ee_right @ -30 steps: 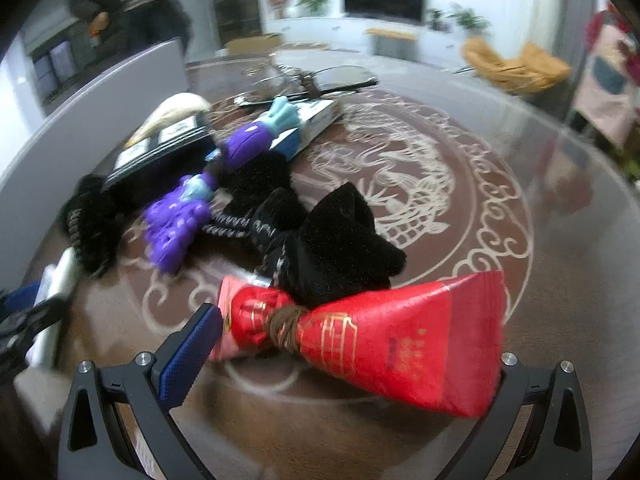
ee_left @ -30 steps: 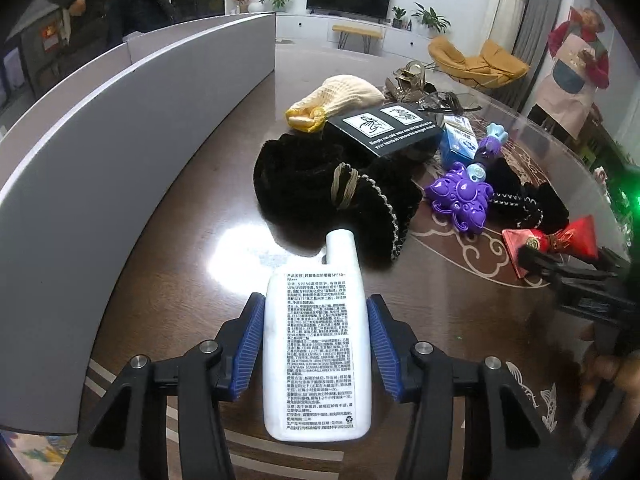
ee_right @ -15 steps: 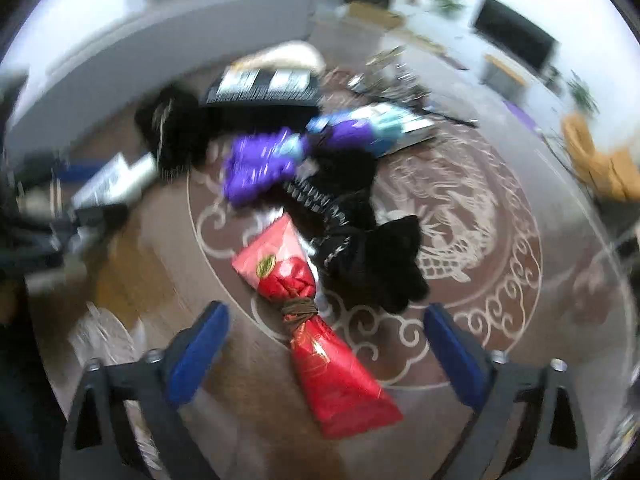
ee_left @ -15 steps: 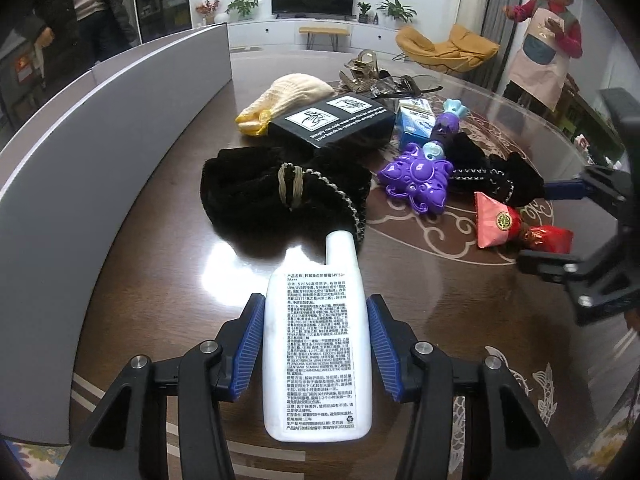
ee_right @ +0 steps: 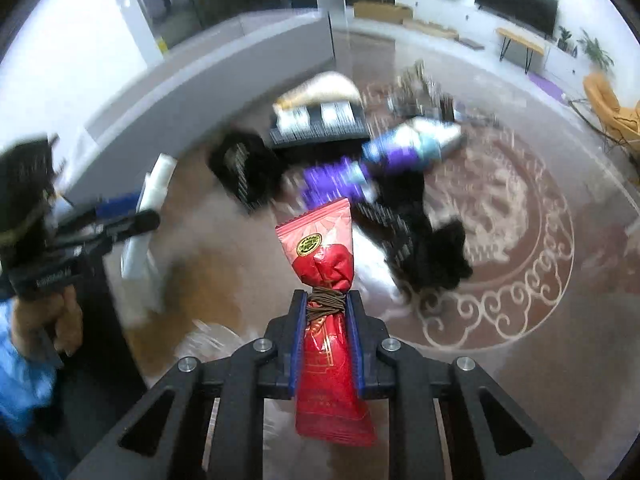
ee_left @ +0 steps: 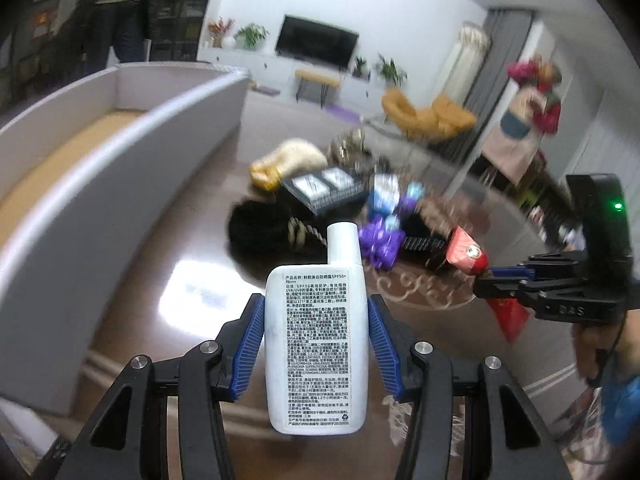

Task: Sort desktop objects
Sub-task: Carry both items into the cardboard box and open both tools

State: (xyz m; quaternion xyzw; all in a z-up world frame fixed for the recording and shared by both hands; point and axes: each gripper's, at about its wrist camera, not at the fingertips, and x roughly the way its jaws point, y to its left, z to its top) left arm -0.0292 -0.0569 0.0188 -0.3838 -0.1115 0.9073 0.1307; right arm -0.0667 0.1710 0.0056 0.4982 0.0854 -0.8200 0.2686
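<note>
A white sunscreen bottle (ee_left: 318, 344) with printed text stands cap forward between the blue pads of my left gripper (ee_left: 316, 320), which is shut on its sides and holds it above the table. In the right wrist view, the jaws of my right gripper (ee_right: 326, 312) are closing tight on the cord-tied neck of a red snack packet (ee_right: 320, 248), and the pads press both sides. The packet hangs clear of the table. In the left wrist view the right gripper (ee_left: 500, 280) appears at the right with the red packet (ee_left: 466, 254).
A long grey open box (ee_left: 120, 152) runs along the left. On the brown patterned table (ee_right: 500, 320) lie black pouches (ee_right: 424, 248), a purple toy (ee_right: 336, 184), a black flat box (ee_right: 320, 124) and a cream glove (ee_right: 320, 90). A person stands at the far back.
The right gripper's jaws came together on the red packet's tied neck and lifted it off the table. The left gripper, still holding the bottle, rose and tilted upward.
</note>
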